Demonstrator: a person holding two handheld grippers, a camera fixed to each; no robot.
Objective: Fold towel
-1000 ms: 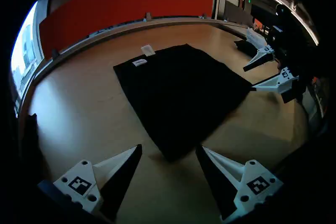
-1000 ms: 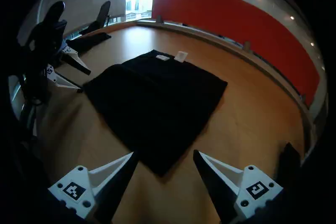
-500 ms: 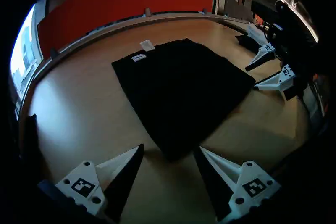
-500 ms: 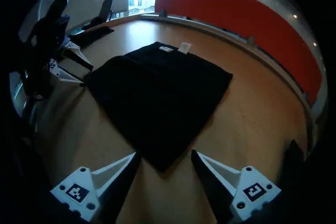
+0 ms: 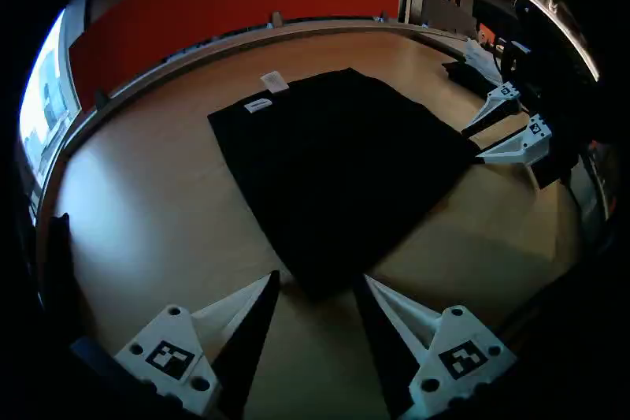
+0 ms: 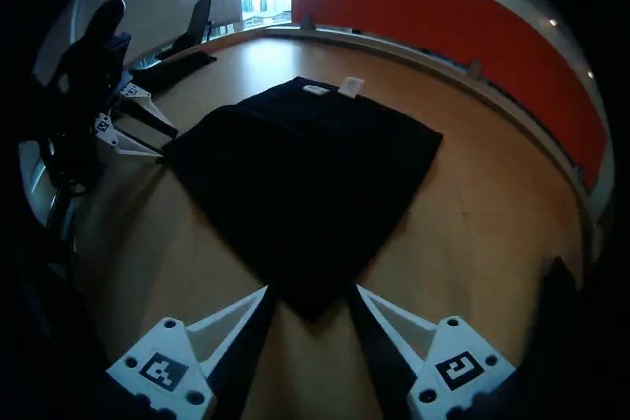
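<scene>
Two corners of the black towel (image 5: 339, 160), the pair on its side away from the red partition (image 5: 236, 2), each sit between the tips of a gripper, and none of the cloth is lifted. The towel lies spread flat on the wooden table (image 5: 150, 207) in front of the partition, with its white labels (image 5: 258, 105) at the corner nearest the partition.

The left gripper (image 5: 315, 276) has its fingers parted around one near corner. The dark point of cloth reaches into the gap, but neither finger looks pressed on it. The right gripper (image 6: 311, 289) stands the same way at the other near corner, fingers apart with the cloth tip between them and nothing held.

I judge the task barely begun: both tools are lined up for a pinch and no grasp is made. What remains is closing on both corners, carrying them over toward the partition-side edge, laying them down square and repeating if a smaller fold is wanted. Whether the cloth is already doubled I cannot tell on fabric this dark
</scene>
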